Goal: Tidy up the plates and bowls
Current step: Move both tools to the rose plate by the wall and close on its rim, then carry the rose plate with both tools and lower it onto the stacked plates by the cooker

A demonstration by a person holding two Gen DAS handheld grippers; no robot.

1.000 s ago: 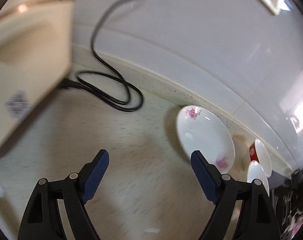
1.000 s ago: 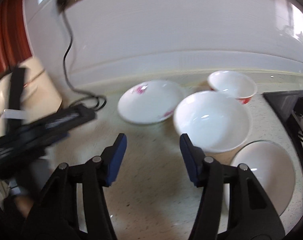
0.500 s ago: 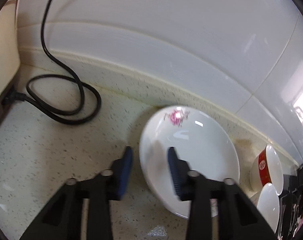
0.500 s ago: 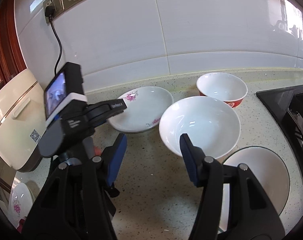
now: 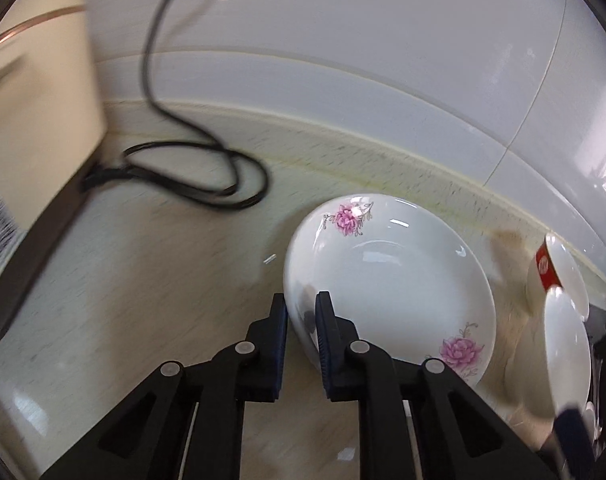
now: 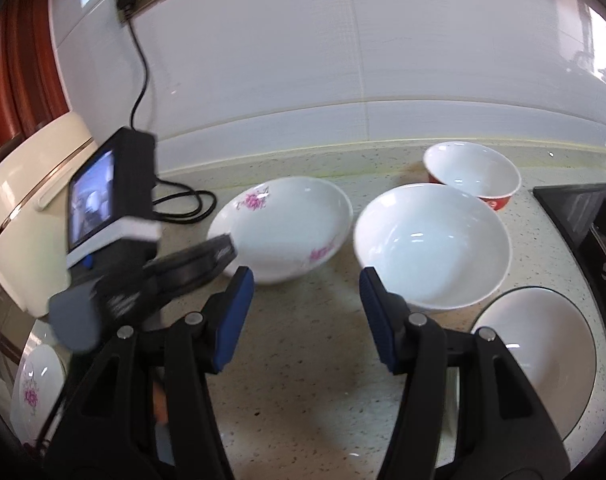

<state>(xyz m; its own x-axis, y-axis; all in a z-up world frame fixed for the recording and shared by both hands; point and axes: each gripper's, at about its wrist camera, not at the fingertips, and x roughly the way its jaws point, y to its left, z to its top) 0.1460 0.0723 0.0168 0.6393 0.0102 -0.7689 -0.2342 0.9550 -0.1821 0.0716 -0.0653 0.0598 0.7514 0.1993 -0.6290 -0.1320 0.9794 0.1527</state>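
A white plate with pink flowers [image 5: 391,280] [image 6: 287,224] lies on the speckled counter near the back wall. My left gripper [image 5: 301,312] is closing on its near-left rim, with one blue pad under the rim and one inside it, both touching. The right wrist view shows that gripper [image 6: 223,248] reaching in from the left. Whether the plate has left the counter I cannot tell. My right gripper [image 6: 307,292] hangs open above bare counter, in front of the flowered plate and a large white bowl [image 6: 431,244]. A red-sided bowl [image 6: 471,172] stands behind the white one.
A plain white plate [image 6: 543,356] lies at the near right beside a black stove [image 6: 583,208]. A cream rice cooker [image 6: 23,208] and its looped black cable [image 5: 207,184] fill the left. A small flowered dish [image 6: 31,392] sits at the lower left.
My left gripper swung right to the flowered plate and its jaws went from wide open to shut on the rim. The right gripper stayed put and open.
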